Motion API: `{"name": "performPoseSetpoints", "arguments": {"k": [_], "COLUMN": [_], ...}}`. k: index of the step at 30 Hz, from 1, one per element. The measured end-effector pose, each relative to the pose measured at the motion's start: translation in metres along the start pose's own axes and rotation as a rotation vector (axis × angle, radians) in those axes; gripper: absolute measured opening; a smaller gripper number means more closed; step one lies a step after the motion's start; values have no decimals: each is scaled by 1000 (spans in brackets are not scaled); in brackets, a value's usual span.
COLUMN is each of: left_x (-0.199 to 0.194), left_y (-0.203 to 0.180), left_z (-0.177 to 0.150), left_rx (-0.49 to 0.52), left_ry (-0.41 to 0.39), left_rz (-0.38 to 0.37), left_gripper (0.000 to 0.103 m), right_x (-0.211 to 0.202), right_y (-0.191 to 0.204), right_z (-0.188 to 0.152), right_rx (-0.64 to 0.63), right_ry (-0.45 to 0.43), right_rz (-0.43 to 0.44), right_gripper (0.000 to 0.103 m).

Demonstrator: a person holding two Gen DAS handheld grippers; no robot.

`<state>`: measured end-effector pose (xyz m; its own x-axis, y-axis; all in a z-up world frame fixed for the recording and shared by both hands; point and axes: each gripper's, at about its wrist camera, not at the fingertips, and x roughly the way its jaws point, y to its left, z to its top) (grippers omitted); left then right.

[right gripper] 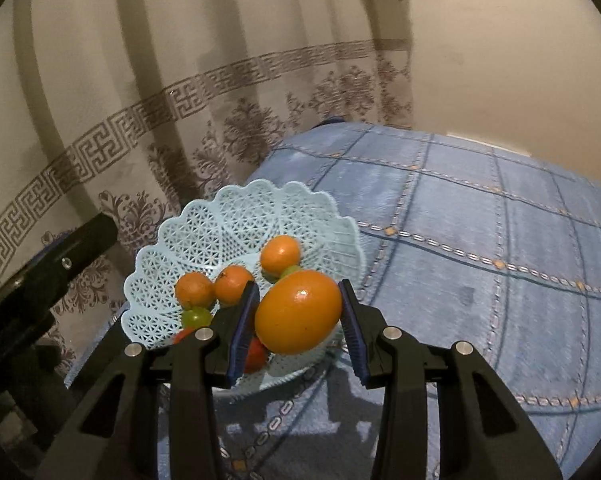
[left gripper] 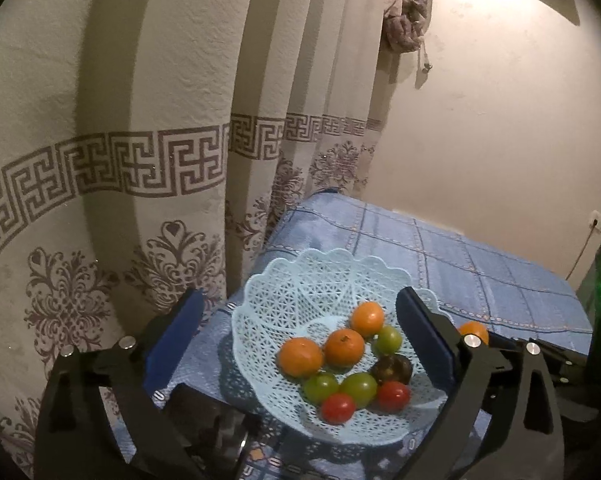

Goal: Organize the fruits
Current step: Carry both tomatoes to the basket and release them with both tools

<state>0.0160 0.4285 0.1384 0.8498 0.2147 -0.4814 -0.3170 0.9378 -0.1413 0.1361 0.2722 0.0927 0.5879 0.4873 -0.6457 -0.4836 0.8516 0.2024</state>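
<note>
- Left wrist view: left tool spread wide and empty, hovering over the pale blue lattice basket on the blue quilted table.
- Inside the basket: three small oranges, green fruits, two red ones, one dark fruit; kinds hard to tell under fisheye blur.
- Right wrist view: right tool clamped on a large orange, pads pressing its widest sides, held above the basket's near rim.
- Handling, judged: orange firm, moderately heavy, with glossy and likely slippery rind; best gripped across the middle. Lattice basket light, apt to slide if nudged.
</note>
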Motion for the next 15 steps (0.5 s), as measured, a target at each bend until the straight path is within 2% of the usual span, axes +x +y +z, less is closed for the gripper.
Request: {"name": "performPoseSetpoints", "arguments": {"k": [3,11,15], "left_x": [2,3,1], "left_y": [3,0,-6], "left_z": [0,0,-2], "left_rx": [-10,-7,11], "left_ry": [6,8,5], "left_rz": [0,5,-1], "left_gripper": [100,100,100], "right_x": [-2,-30,-39], "right_y": [-5,-26,-36], "right_z": [-3,-11,-22], "right_rx": [26,79,108], "right_ry": [-29,-101,-111], "right_rz": [-11,-52,-74], "right_gripper": [70,70,80]}}
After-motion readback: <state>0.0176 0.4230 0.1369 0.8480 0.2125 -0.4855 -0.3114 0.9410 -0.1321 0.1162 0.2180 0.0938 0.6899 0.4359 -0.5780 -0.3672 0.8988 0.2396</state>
